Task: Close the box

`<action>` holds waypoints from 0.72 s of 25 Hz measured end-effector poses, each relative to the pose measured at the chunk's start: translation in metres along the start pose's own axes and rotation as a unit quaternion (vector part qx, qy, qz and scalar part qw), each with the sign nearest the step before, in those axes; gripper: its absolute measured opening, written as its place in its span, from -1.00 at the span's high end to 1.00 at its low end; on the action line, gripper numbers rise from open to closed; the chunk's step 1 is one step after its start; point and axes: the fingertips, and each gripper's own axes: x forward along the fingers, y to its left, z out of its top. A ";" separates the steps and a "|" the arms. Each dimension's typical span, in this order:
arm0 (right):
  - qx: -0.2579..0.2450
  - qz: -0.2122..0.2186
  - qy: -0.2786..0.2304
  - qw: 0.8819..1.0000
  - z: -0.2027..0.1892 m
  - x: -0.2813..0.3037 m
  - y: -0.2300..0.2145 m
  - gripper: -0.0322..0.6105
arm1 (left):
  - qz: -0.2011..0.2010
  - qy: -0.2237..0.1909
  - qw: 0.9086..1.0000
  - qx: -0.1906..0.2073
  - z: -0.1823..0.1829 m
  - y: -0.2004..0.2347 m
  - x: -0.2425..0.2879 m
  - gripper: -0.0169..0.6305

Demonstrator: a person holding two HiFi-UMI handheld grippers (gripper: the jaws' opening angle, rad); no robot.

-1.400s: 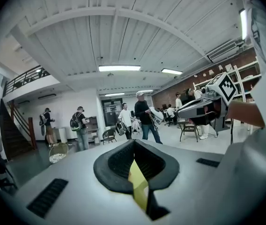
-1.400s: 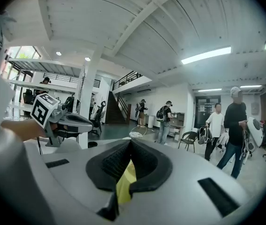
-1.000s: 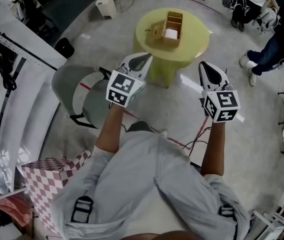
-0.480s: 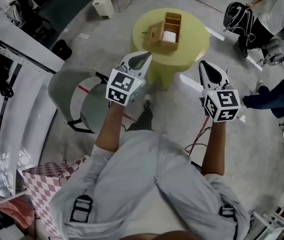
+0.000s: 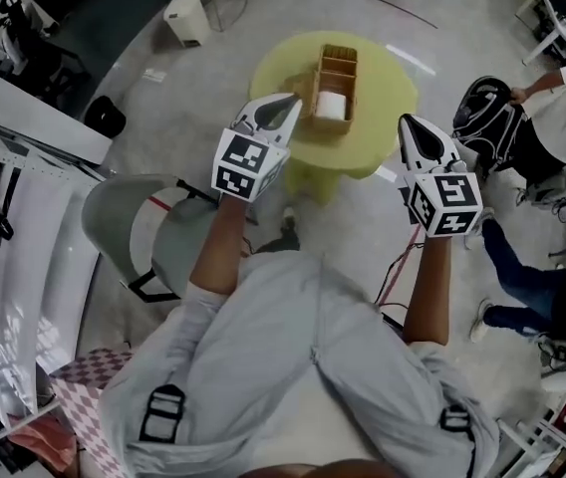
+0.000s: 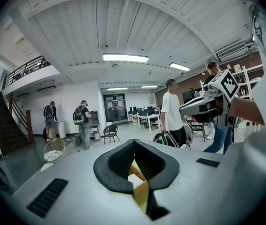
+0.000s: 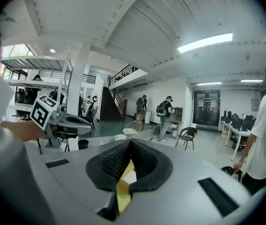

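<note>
Both tools are pressed together and hold nothing: the left tool (image 5: pixel 288 102), the right tool (image 5: pixel 407 121). The open box (image 5: pixel 335 73) stands on the yellow bench (image 5: pixel 385 86) just ahead, between their tips. It seems light, stiff wood; I would push its lid's free edge.

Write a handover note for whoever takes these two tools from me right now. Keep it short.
Tools: left tool shut, empty, in the air by the table's near left edge; right tool shut, empty, in the air off the table's right edge.
Things: box stands on the yellow round table, top open, white item showing inside.
Done: nothing yet; neither tool touches the box.
To do: bring both tools to the box and close its top.
</note>
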 end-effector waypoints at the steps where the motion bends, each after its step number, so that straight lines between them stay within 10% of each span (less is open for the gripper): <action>1: 0.002 -0.003 0.001 1.000 0.002 0.012 -0.006 0.83 | -0.001 0.001 1.000 0.003 0.001 0.009 0.009 0.86; 18: 0.022 -0.034 0.032 0.999 0.004 0.156 -0.066 0.83 | -0.016 0.019 1.000 -0.018 -0.015 0.135 0.117 0.85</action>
